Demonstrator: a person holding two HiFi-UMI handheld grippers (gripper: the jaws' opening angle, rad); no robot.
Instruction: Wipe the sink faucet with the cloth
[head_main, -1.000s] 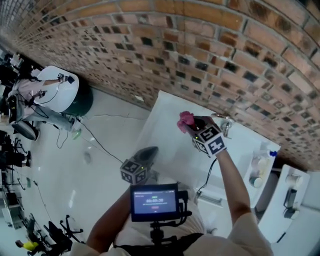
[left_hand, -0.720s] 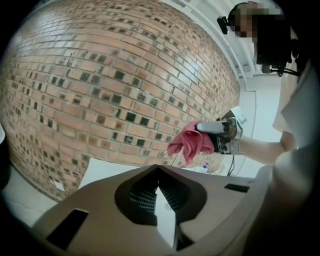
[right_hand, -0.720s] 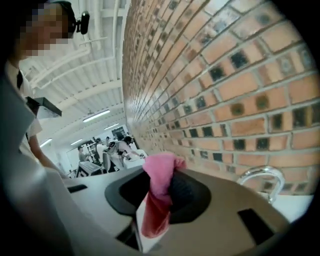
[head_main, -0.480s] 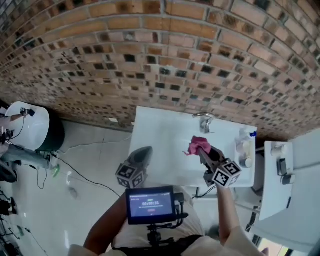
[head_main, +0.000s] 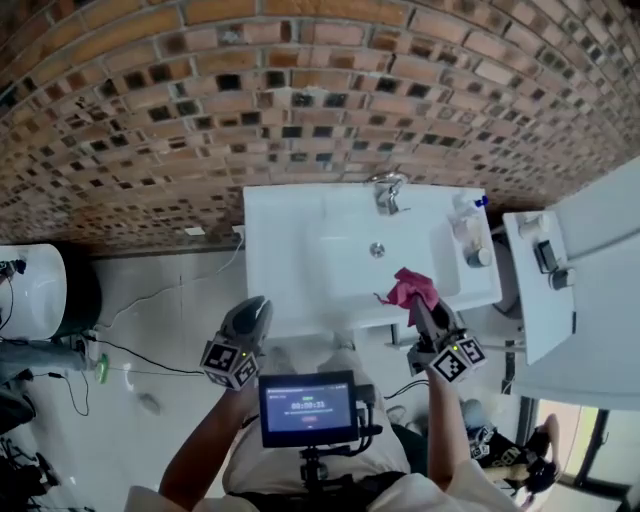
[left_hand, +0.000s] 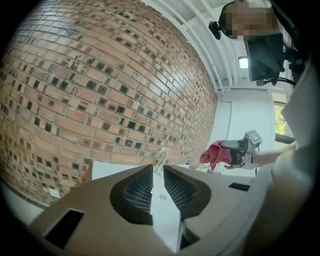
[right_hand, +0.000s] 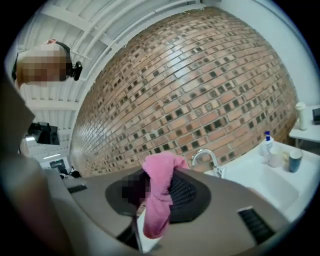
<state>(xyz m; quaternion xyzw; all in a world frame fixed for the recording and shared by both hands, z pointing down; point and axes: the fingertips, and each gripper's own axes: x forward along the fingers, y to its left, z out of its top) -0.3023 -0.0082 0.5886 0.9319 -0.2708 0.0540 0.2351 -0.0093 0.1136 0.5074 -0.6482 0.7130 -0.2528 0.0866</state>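
The chrome faucet (head_main: 386, 190) stands at the back rim of the white sink (head_main: 290, 250), against the brick wall. It also shows in the left gripper view as a faucet (left_hand: 161, 156) and in the right gripper view as a faucet (right_hand: 206, 159). My right gripper (head_main: 420, 308) is shut on a pink cloth (head_main: 408, 286) over the basin's front right part, well short of the faucet. The cloth (right_hand: 160, 195) hangs from the jaws. My left gripper (head_main: 250, 318) is off the sink's front left corner. Its jaws (left_hand: 158, 172) have just been opening and stand slightly apart with nothing between them.
A soap bottle (head_main: 463, 208) and a cup (head_main: 478, 257) sit on the sink's right ledge. A white side unit (head_main: 545, 265) stands right of the sink. The drain (head_main: 377, 249) is mid-basin. A small monitor (head_main: 308, 405) is mounted at my chest.
My right gripper has drawn the pink cloth back from beside the faucet, across the basin, to its front right part. The left gripper stays near the sink's front left corner.
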